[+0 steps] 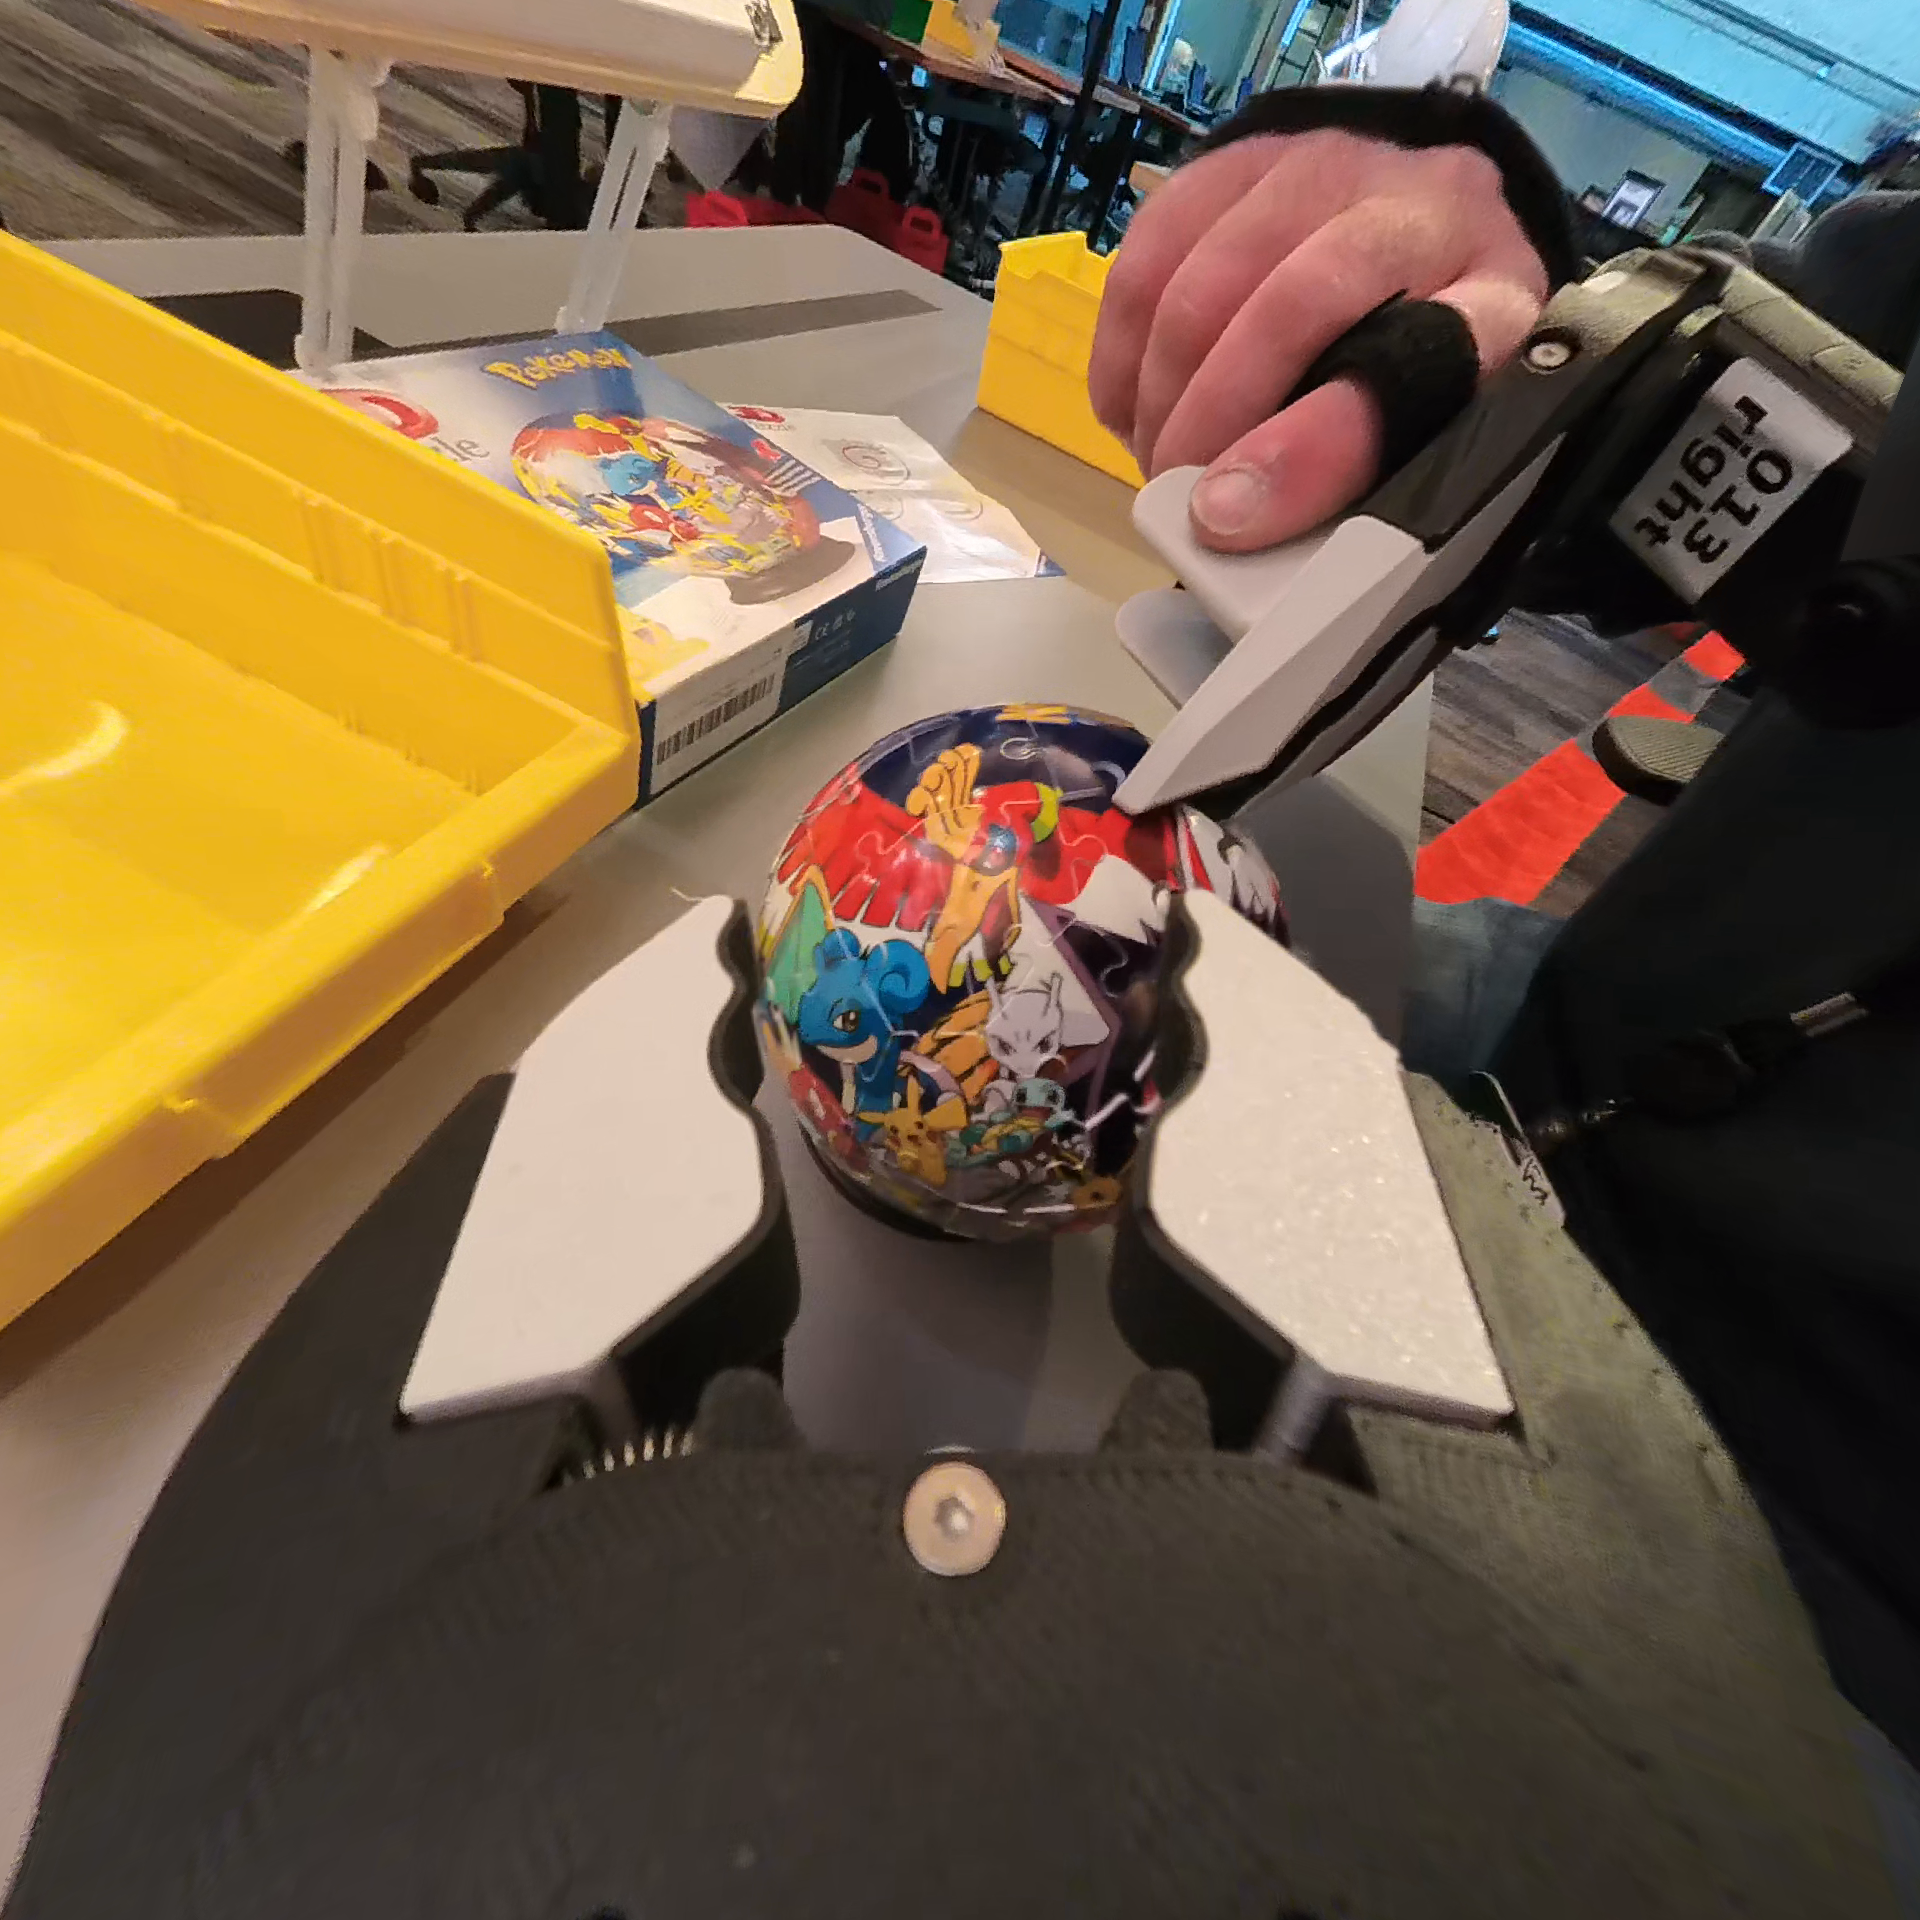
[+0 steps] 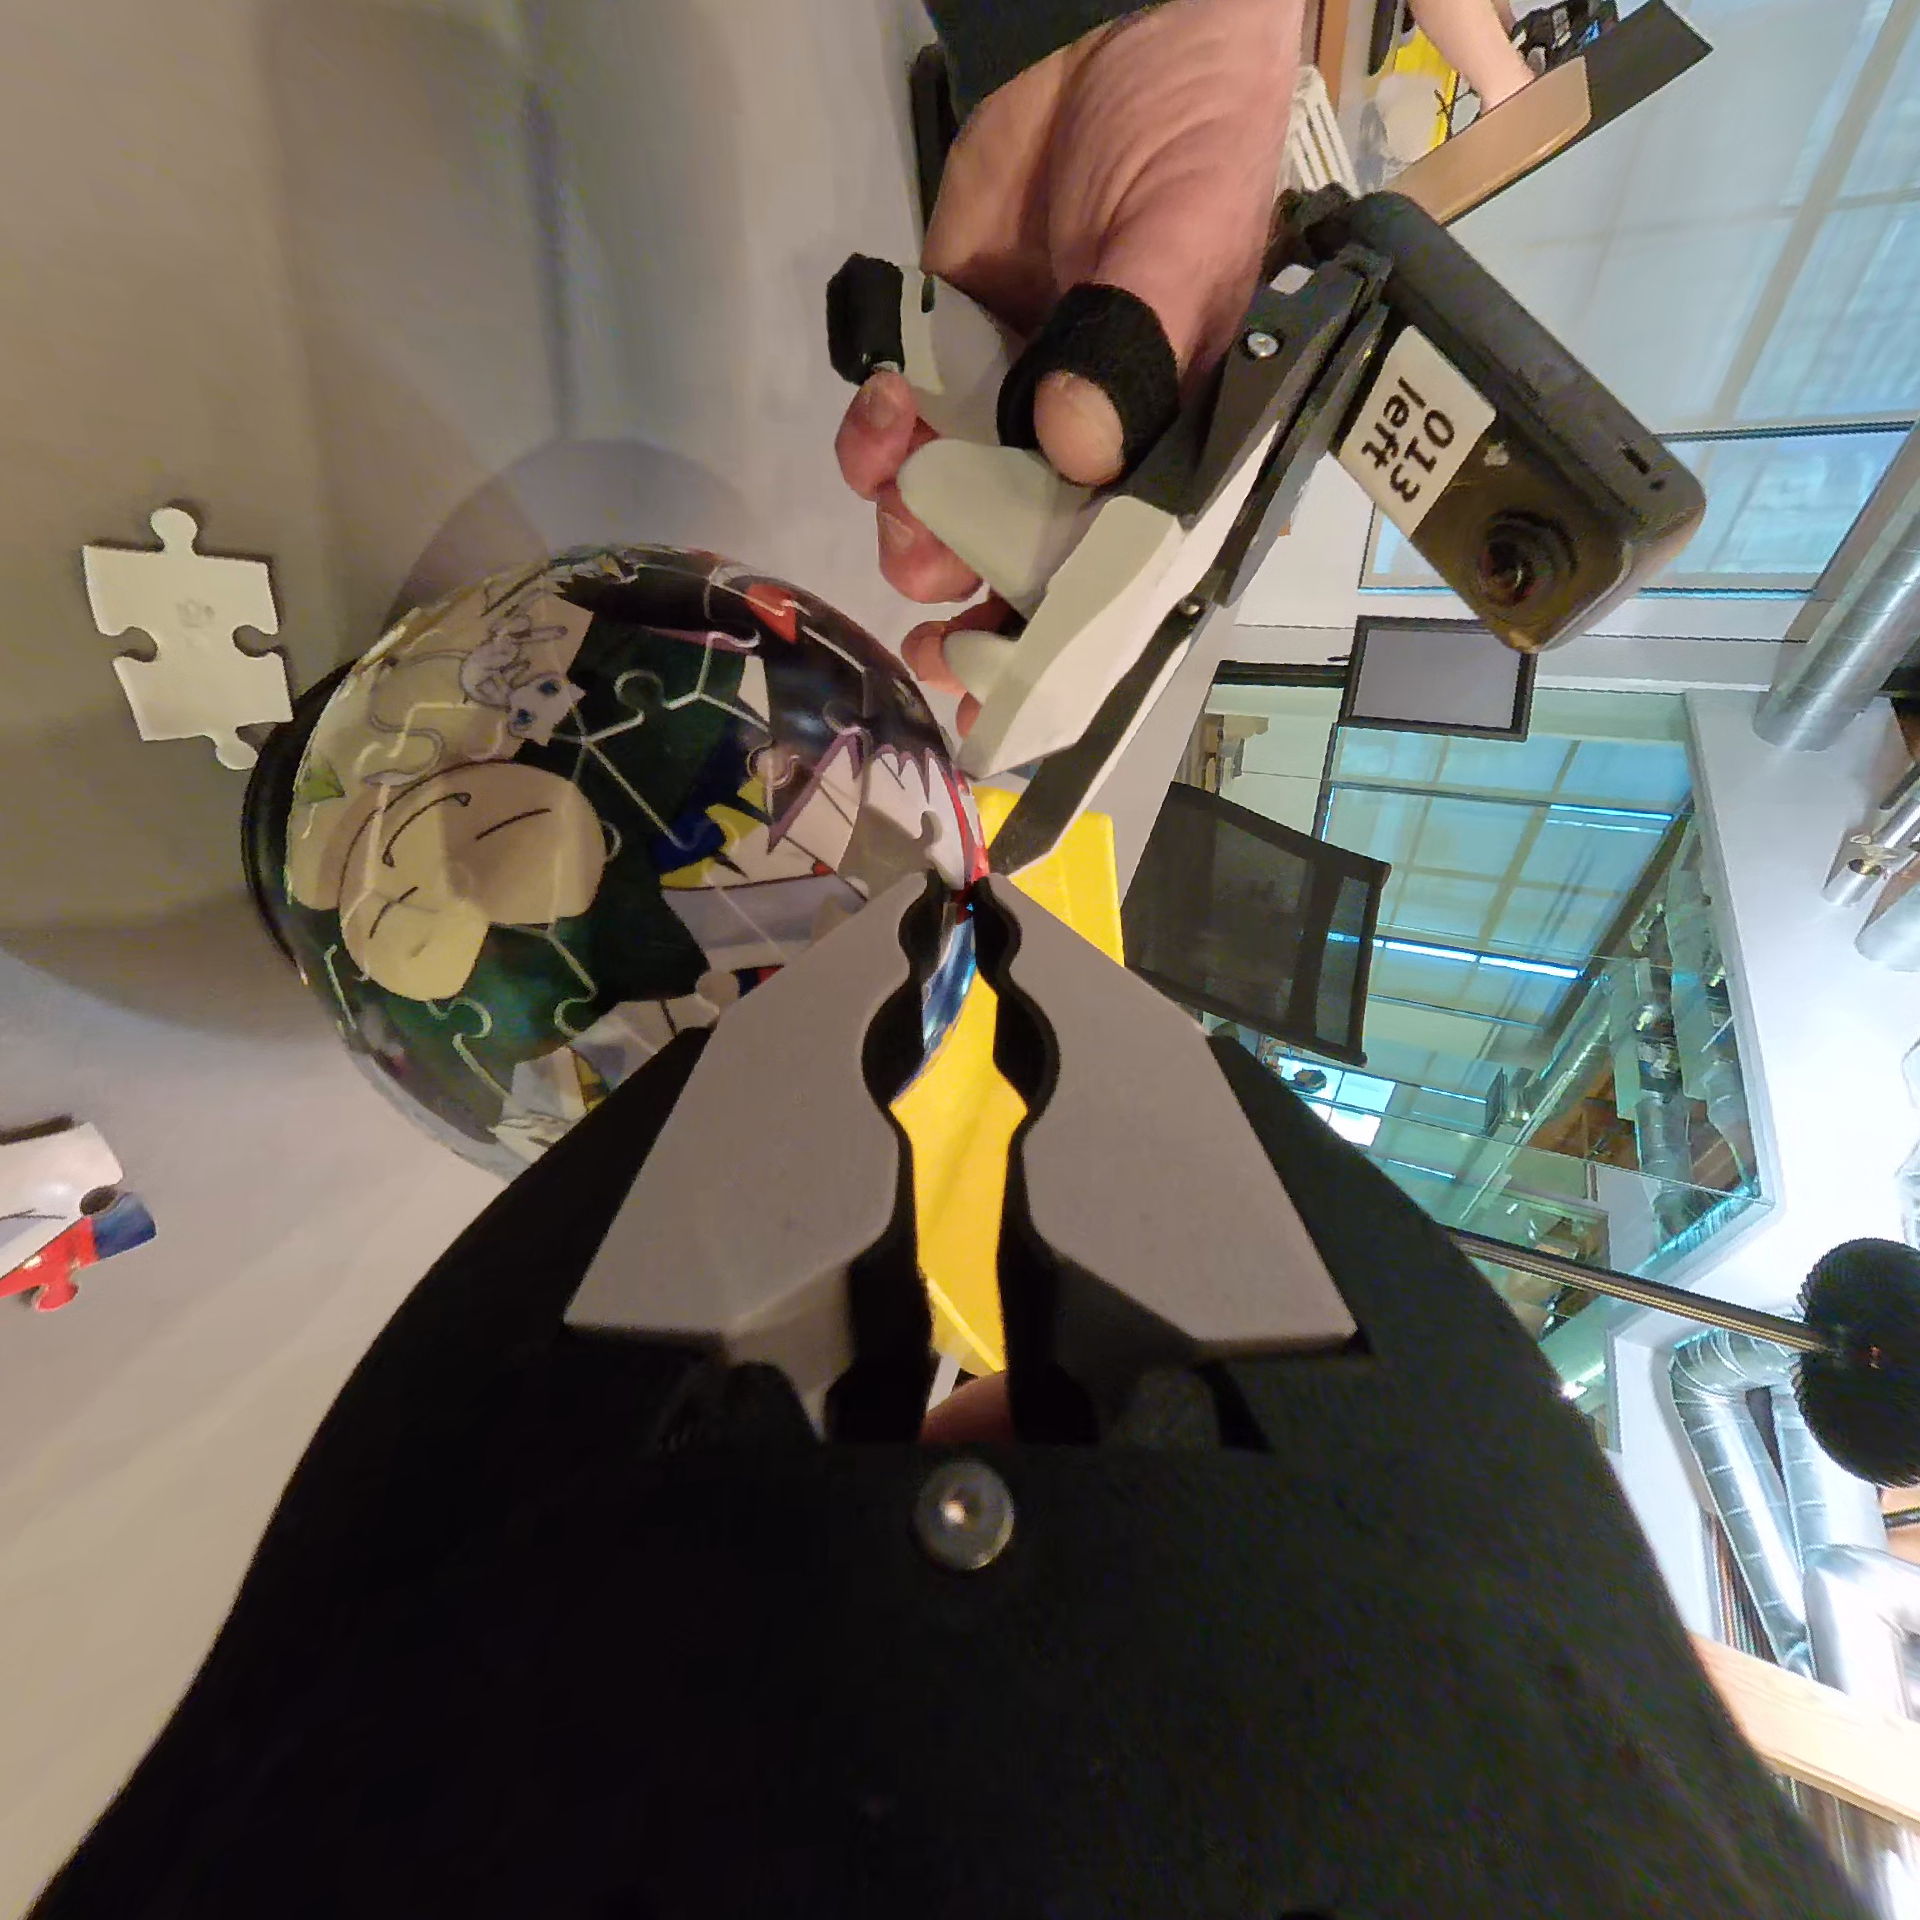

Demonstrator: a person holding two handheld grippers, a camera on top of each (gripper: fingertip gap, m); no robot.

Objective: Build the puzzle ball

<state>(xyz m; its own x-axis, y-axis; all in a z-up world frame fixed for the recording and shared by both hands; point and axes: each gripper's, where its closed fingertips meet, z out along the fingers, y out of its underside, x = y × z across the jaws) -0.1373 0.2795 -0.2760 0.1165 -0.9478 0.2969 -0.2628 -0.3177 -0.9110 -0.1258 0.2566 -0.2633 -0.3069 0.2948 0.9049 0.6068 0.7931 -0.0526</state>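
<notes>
Puzzle ball (image 1: 997, 987) nearly whole, standing on a dark base on the grey table (image 1: 1039, 644), just right of the yellow tray (image 1: 260, 790). Left gripper (image 1: 961, 935) spread wide, one white finger on each side of the ball, tips at or very near its flanks — true contact not clear. Right gripper (image 2: 958, 891) nearly closed, tips pinched on a thin curved piece (image 2: 951, 987) at the ball's upper edge; from the left wrist view, that same tool slanting down from the upper right with its point on top of the ball, a bare hand (image 1: 1288, 312) in black straps wrapped round its handle. Other hand (image 2: 1081, 260) likewise strapped to the left tool, seen in the right wrist view beyond the ball. Two loose pieces on the table beside the ball: a white one (image 2: 192, 634), blank side up, close to the base, and a red, white and blue one (image 2: 68, 1216) farther off — at the frame's edge. Puzzle box (image 1: 686, 520) lying flat behind the ball, against the tray's far corner, with a paper sheet (image 1: 935, 488) beside it and a small yellow bin (image 1: 1049, 343) behind.
</notes>
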